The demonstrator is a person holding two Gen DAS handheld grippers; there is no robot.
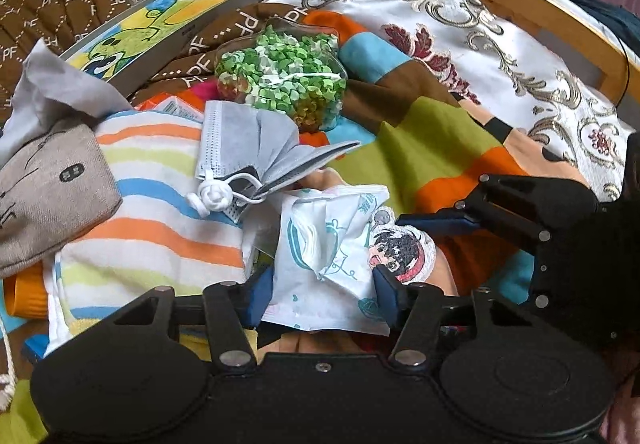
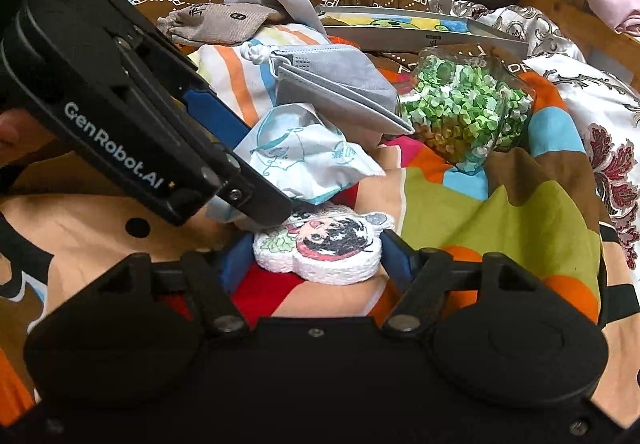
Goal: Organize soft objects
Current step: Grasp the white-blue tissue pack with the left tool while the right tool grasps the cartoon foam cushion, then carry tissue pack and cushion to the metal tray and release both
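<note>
Left wrist view: the left tongs [image 1: 324, 284] straddle a crumpled white printed mask [image 1: 328, 240]; both blue pads look pressed into its sides, so these tongs appear to be pinching it.
Right wrist view: the right tongs [image 2: 316, 258] straddle a small white cartoon-face sponge [image 2: 320, 248]; both pads sit at its ends and seem to touch it, which reads as a light pinch.
Where the things lie: the mask sits directly between the left pads; the sponge lies just beside the left tongs' right pad, partly under the mask's edge.
Key relation: the sponge's long axis runs from one right pad to the other, so it is taken end to end. The left tongs' body hangs over the sponge's far edge, very close.
Nearer hand: right for the sponge, left for the mask.
Beyond the tongs: a grey mask [image 1: 256, 152] lies ahead of the white one, a clear bag of green bits [image 1: 284, 76] further ahead, and a striped cloth [image 1: 152, 204] off to the left.
Underneath: a patchwork blanket [image 1: 420, 132].
Judgement: the two tongs are crowded, so lifting apart looks safest.
</note>
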